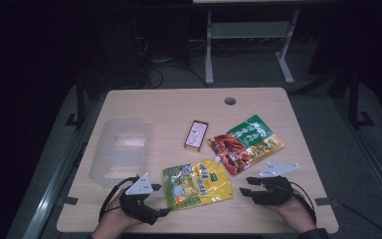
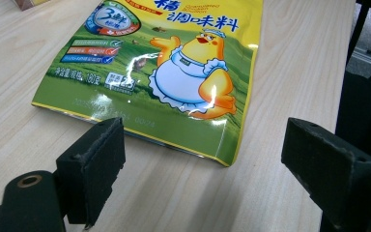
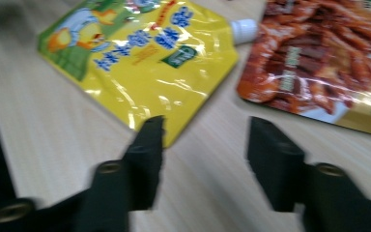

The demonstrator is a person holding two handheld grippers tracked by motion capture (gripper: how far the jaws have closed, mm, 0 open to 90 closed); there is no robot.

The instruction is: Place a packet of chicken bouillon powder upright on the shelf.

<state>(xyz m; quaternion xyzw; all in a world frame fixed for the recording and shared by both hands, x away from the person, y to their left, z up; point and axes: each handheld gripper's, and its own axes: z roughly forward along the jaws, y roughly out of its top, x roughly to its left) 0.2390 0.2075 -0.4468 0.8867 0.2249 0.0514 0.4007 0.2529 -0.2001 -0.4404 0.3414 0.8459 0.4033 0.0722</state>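
Now: both grippers flank the yellow pouch (image 1: pixel 197 183) lying flat on the bench (image 1: pixel 174 107).
Left gripper (image 1: pixel 160 200) fingers wide apart, nothing between; right gripper (image 1: pixel 243 185) fingers apart too, just beside the pouch's corner, red-green pouch (image 1: pixel 245 143) behind.

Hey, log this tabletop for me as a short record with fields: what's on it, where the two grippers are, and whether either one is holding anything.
surface: wooden table
nearest item: yellow pouch, flat, between the grippers
other items: red and green pouch, small box, clear plastic bin
left gripper: open, nothing held, beside a corner of the pouch
right gripper: open, nothing held, at another corner
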